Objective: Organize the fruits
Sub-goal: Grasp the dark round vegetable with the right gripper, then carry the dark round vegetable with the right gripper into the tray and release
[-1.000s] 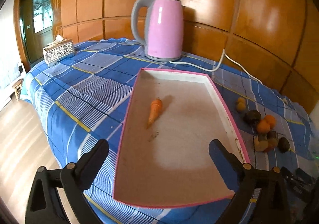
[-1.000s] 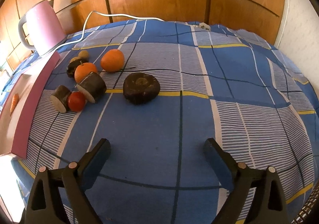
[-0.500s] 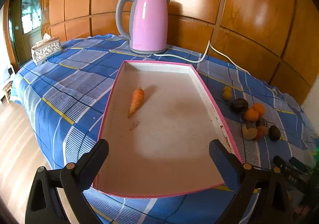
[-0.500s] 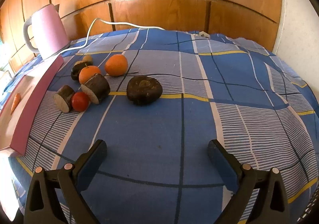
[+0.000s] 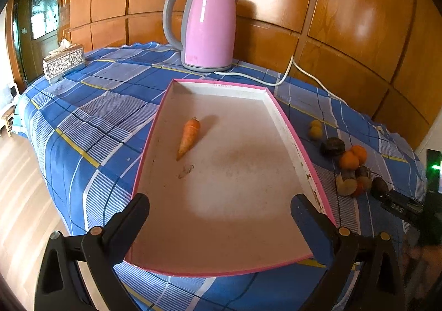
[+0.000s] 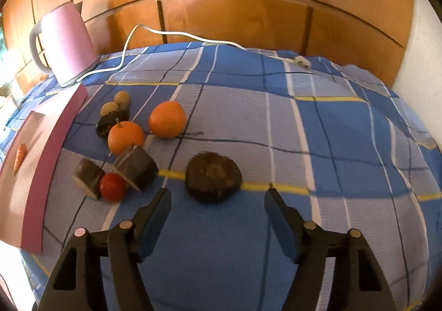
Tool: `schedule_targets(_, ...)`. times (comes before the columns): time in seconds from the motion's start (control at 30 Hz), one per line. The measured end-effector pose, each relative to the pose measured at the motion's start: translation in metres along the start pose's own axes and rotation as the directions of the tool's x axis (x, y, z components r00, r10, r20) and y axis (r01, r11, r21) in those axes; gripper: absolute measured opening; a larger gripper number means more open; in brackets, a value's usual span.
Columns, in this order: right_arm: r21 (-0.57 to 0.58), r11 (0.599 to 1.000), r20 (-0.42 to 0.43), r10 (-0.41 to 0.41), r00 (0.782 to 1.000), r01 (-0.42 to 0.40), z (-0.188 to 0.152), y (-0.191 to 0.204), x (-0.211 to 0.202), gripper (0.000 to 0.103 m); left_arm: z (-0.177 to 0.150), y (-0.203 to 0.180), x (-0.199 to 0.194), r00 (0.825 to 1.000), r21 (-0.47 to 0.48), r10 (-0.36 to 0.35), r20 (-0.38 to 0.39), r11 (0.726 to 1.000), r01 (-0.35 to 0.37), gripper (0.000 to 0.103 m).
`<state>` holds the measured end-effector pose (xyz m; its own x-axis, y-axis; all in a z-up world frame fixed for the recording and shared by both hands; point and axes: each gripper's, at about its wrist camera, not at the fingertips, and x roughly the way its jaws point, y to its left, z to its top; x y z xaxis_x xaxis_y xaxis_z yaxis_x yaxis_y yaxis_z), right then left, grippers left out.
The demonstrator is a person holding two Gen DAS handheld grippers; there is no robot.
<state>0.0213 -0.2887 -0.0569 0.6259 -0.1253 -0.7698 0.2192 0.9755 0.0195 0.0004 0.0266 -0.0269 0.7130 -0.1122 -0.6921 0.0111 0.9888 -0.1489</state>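
While the right claw (image 6: 217,199) is seen at the lower centre of its frame, its jaws are noted to have just been closing, yet nothing is pinched: the pads stand apart and bare. A dark round fruit (image 6: 213,180) is recorded just beyond the fingertips, in line with the gap and untouched, resting on the blue checked cloth (image 6: 317,145) of the counter.

To the upper left of it, two oranges (image 6: 166,122) are found side by side, with two cut dark pieces (image 6: 136,168) and a small red fruit (image 6: 112,186) below them. Two small tan fruits (image 6: 122,98) and a further dark item (image 6: 110,120), whose kind cannot be made out with certainty, are placed beside the tray wall.

A pink-rimmed tray (image 5: 281,114) is observed in the left wrist view, occupying the centre of the frame, with a single carrot (image 5: 189,137) lying inside toward its upper left. The left claw (image 5: 219,210) is held released above the near end of the tray, nothing between its jaws. A pink kettle (image 5: 205,29) is set behind the tray, and a tissue box (image 5: 64,62) is noted at the left edge.
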Motion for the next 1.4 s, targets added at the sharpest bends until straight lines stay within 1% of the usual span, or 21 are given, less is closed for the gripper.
schedule_targets(0.1,-0.011,1.000,-0.031,-0.013,0.999,0.013,0.007,0.001,0.015,0.063,0.001,0.001,-0.002,1.000,-0.005,-0.003,0.017,1.000,0.003,0.103)
schedule_targets(0.13,-0.007,1.000,-0.034,-0.002,0.999,0.002,0.008,0.001,0.019,0.059,0.001,0.001,-0.002,1.000,-0.006,-0.004,0.020,1.000,0.004,0.103)
schedule_targets(0.17,-0.010,1.000,-0.025,-0.001,1.000,0.001,0.009,0.001,0.019,0.052,0.001,0.001,-0.001,1.000,-0.009,-0.006,0.020,1.000,0.006,0.103)
schedule_targets(0.2,-0.016,1.000,-0.022,0.003,1.000,-0.003,0.010,0.001,0.019,0.047,0.002,0.002,-0.001,1.000,-0.011,-0.007,0.017,1.000,0.007,0.103)
schedule_targets(0.3,-0.014,1.000,-0.019,0.016,1.000,-0.016,0.010,-0.002,0.017,0.047,0.002,0.003,0.001,1.000,-0.010,-0.004,0.006,1.000,0.004,0.103)
schedule_targets(0.37,-0.002,1.000,-0.008,0.005,1.000,-0.005,0.007,-0.009,0.012,0.047,0.002,0.005,0.002,1.000,-0.020,0.002,0.003,1.000,-0.002,0.103)
schedule_targets(0.5,0.128,0.992,-0.011,-0.003,1.000,0.005,-0.004,-0.043,0.002,0.047,0.001,0.009,0.002,0.999,-0.033,0.037,0.000,0.999,-0.037,0.103)
schedule_targets(0.63,0.197,0.978,-0.002,-0.064,0.998,0.063,-0.017,-0.062,-0.008,0.047,0.000,0.014,0.003,0.998,-0.058,0.062,-0.012,0.996,-0.063,0.103)
schedule_targets(0.73,0.244,0.961,0.018,-0.137,0.990,0.129,-0.023,-0.070,-0.018,0.047,-0.001,0.015,0.005,0.997,-0.059,0.072,-0.027,0.996,-0.073,0.103)
schedule_targets(0.8,0.273,0.949,0.031,-0.173,0.984,0.158,-0.027,-0.072,-0.023,0.047,-0.002,0.015,0.007,0.996,-0.053,0.077,-0.038,0.995,-0.079,0.103)
schedule_targets(0.87,0.283,0.945,0.033,-0.177,0.984,0.161,-0.030,-0.072,-0.025,0.047,-0.002,0.014,0.007,0.996,-0.050,0.079,-0.038,0.995,-0.081,0.103)
schedule_targets(0.97,0.271,0.954,0.038,-0.146,0.989,0.130,-0.031,-0.066,-0.027,0.047,-0.002,0.013,0.006,0.996,-0.044,0.082,-0.033,0.996,-0.083,0.103)
schedule_targets(1.1,0.193,0.977,0.074,-0.106,0.992,0.090,-0.027,-0.046,-0.033,0.047,-0.003,0.014,0.009,0.995,-0.039,0.091,-0.049,0.995,-0.093,0.103)
schedule_targets(1.17,0.157,0.985,0.086,-0.087,0.993,0.073,-0.024,-0.037,-0.035,0.047,-0.002,0.018,0.010,0.993,-0.053,0.103,-0.058,0.993,-0.106,0.103)
schedule_targets(1.3,0.138,0.990,0.085,-0.040,0.996,0.028,-0.023,-0.027,-0.038,0.047,-0.001,0.028,0.008,0.989,-0.092,0.141,-0.044,0.985,-0.145,0.103)
schedule_targets(1.37,0.110,0.994,0.089,0.004,0.996,-0.014,-0.021,-0.017,-0.041,0.047,0.000,0.030,0.007,0.988,-0.100,0.149,-0.036,0.983,-0.152,0.103)
schedule_targets(1.4,0.082,0.995,0.086,0.044,0.995,-0.051,-0.018,-0.009,-0.042,0.047,0.000,0.031,0.007,0.988,-0.101,0.151,-0.037,0.983,-0.154,0.103)
